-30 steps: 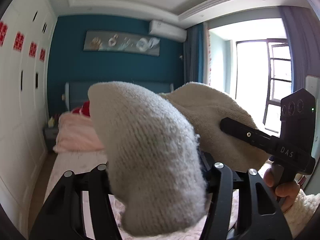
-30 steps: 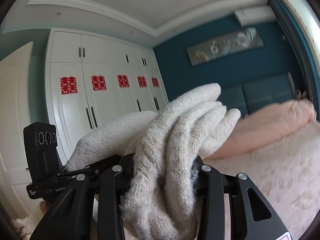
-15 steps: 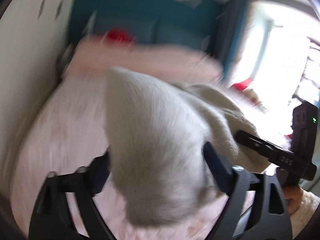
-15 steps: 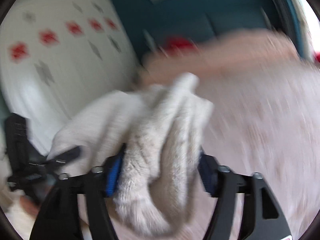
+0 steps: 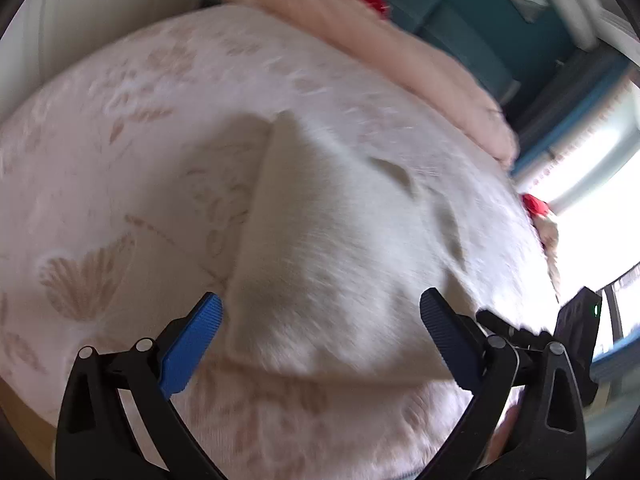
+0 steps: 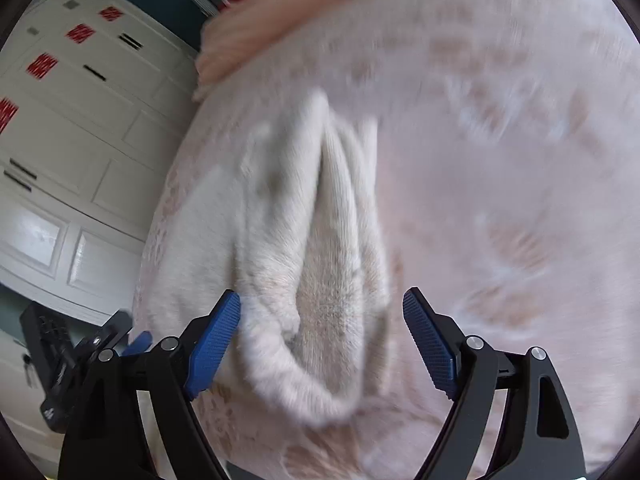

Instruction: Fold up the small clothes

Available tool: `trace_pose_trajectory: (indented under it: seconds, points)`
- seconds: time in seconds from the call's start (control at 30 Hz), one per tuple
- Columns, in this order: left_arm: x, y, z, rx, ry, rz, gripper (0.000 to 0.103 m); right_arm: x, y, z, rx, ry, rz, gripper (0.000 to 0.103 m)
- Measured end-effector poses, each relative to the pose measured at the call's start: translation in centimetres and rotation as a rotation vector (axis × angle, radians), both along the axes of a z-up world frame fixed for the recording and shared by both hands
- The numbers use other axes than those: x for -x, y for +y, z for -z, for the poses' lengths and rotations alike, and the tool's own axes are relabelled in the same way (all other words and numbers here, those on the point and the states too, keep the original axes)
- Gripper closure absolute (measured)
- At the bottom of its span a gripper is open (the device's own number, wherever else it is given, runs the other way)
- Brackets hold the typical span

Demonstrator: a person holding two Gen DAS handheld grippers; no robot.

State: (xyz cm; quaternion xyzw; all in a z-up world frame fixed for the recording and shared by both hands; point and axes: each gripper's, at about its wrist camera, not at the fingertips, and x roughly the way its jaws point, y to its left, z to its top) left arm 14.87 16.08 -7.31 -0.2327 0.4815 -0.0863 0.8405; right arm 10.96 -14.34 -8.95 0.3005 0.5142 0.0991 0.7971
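Knit [image 5: 328, 248] lies on the bed [image 5: 120, 128], below the pink pillow [image 5: 400, 52]. My left gripper [image 5: 320, 320] and right gripper [image 6: 320, 320] are both opening, pads clear of the cloth between them (released, I judge). One side is bunched in ridges; folding itself not yet begun.
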Motion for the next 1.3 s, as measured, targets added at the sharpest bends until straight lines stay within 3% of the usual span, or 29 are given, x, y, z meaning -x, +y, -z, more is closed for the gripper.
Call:
trace_pose_trajectory:
  seconds: [0.03,0.07,0.1,0.17,0.23,0.33,0.4,0.43,0.47,0.57,0.63,0.67,0.7,0.77,0.83,0.9,0.93,0.97,1.0,1.07,1.13,1.23,1.3]
  points:
    - [-0.5,-0.1,0.5,0.01,0.025,-0.011,0.008,-0.5,0.6,1.5,-0.025,0.04,-0.008,0.022]
    - [-1.1,-0.1,1.5,0.049,0.05,-0.021,0.025,-0.8,1.0,2.3,-0.047,0.055,-0.019,0.041]
    - [-1.4,-0.1,2.1,0.077,0.074,-0.017,0.031,-1.0,1.5,2.7,-0.063,0.045,-0.032,0.053]
    - [-1.3,-0.1,1.4,0.085,0.07,-0.013,0.057,-1.4,2.0,0.6,-0.025,0.005,-0.062,0.065]
    - [-0.5,-0.5,-0.3,0.073,0.047,0.022,0.064,-1.2,1.9,-2.6,0.01,-0.066,-0.088,0.07]
    - [1.2,-1.1,-1.8,0.09,0.032,0.086,0.063,0.3,1.6,-6.5,0.131,-0.151,-0.151,0.069]
    - [1.9,-2.2,-0.4,0.035,0.064,0.116,0.059,1.2,1.5,-4.9,0.194,-0.099,-0.196,0.057]
    - [2.1,-2.7,0.5,-0.004,0.078,0.122,0.055,1.6,1.5,-3.2,0.225,-0.05,-0.205,0.056]
    - [2.6,-3.2,1.7,-0.041,0.084,0.115,0.048,2.1,1.4,-1.1,0.271,0.01,-0.206,0.048]
    - [3.9,-2.7,0.7,-0.001,0.063,0.05,0.048,3.8,-0.2,-1.6,0.195,-0.007,-0.09,0.044]
    - [4.6,-2.5,-1.8,-0.043,0.004,0.036,0.049,4.7,-0.1,-5.0,0.257,-0.084,-0.047,0.044]
    - [5.1,-2.6,-3.8,-0.088,-0.059,0.034,0.048,5.2,0.7,-7.2,0.29,-0.165,-0.065,0.054]
    - [5.3,-2.9,-5.4,-0.124,-0.107,0.045,0.048,5.4,1.4,-8.4,0.306,-0.208,-0.089,0.076]
    - [4.9,-4.0,-7.2,-0.17,-0.152,0.076,0.048,5.3,3.2,-9.4,0.34,-0.233,-0.135,0.091]
    - [4.0,-5.5,-7.3,-0.202,-0.149,0.118,0.048,4.3,5.0,-7.9,0.367,-0.205,-0.193,0.096]
    - [2.6,-7.6,-4.8,-0.275,-0.087,0.166,0.048,3.1,6.1,-2.6,0.446,-0.073,-0.243,0.103]
    - [2.0,-8.4,-3.2,-0.305,-0.046,0.179,0.048,2.7,6.0,-0.4,0.41,-0.033,-0.244,0.103]
    - [1.5,-9.0,-1.1,-0.366,0.01,0.183,0.047,2.9,5.7,-0.7,0.377,-0.043,-0.207,0.103]
    - [1.5,-9.1,-0.7,-0.399,0.01,0.176,0.047,2.9,5.9,-1.9,0.359,-0.044,-0.194,0.103]
    - [2.1,-9.3,-1.5,-0.407,-0.019,0.18,0.047,3.7,6.3,-4.8,0.374,-0.117,-0.194,0.102]
    - [2.2,-9.2,-1.7,-0.401,-0.009,0.182,0.047,3.9,6.9,-5.7,0.436,-0.15,-0.213,0.102]
    - [2.3,-9.5,-1.3,-0.408,-0.002,0.181,0.046,3.2,7.1,-0.7,0.475,-0.037,-0.242,0.103]
    - [2.2,-9.6,-1.6,-0.416,0.002,0.175,0.046,3.7,6.9,-1.1,0.453,-0.056,-0.212,0.103]
